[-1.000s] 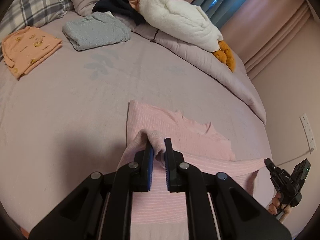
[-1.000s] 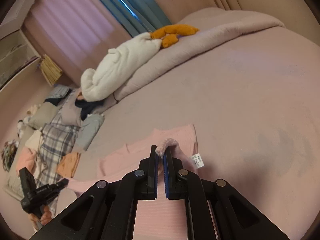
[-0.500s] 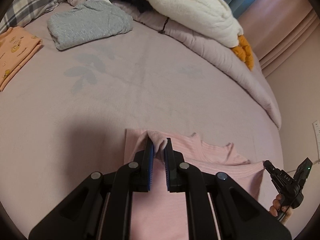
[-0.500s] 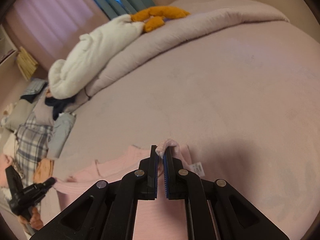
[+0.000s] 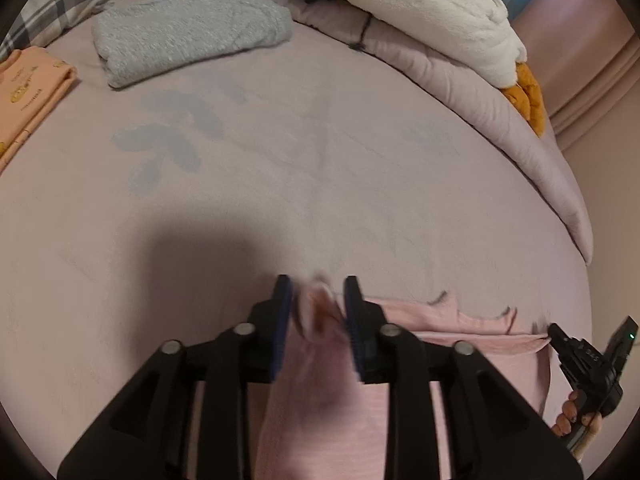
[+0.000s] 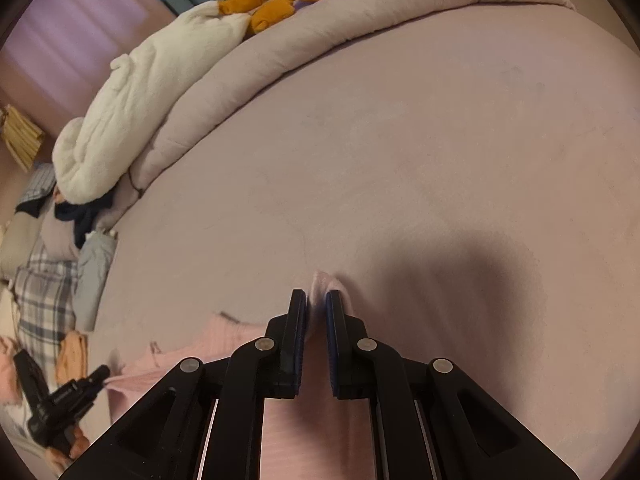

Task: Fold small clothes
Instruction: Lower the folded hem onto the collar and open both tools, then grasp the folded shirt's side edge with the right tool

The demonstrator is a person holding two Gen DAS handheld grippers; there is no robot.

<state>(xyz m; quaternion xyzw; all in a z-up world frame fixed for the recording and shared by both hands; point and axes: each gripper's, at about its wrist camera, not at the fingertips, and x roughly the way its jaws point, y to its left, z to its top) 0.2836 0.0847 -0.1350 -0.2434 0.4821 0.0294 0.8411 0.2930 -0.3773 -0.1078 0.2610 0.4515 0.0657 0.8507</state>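
A pink striped top lies on the mauve bed, folded over toward the far side. My left gripper stands open, its jaws apart, with a loose pinch of the pink hem between them. My right gripper is shut on the other hem corner of the pink top, low over the sheet. Each view shows the other hand-held gripper at its edge: the right one and the left one.
A folded grey knit and a folded orange garment lie at the far left. A white plush duck rests on the rolled duvet along the far side. A plaid pillow is at the left.
Both grippers carried the pink hem forward over the top, folding it. The left jaws have opened and let the cloth slacken; the right stays shut.
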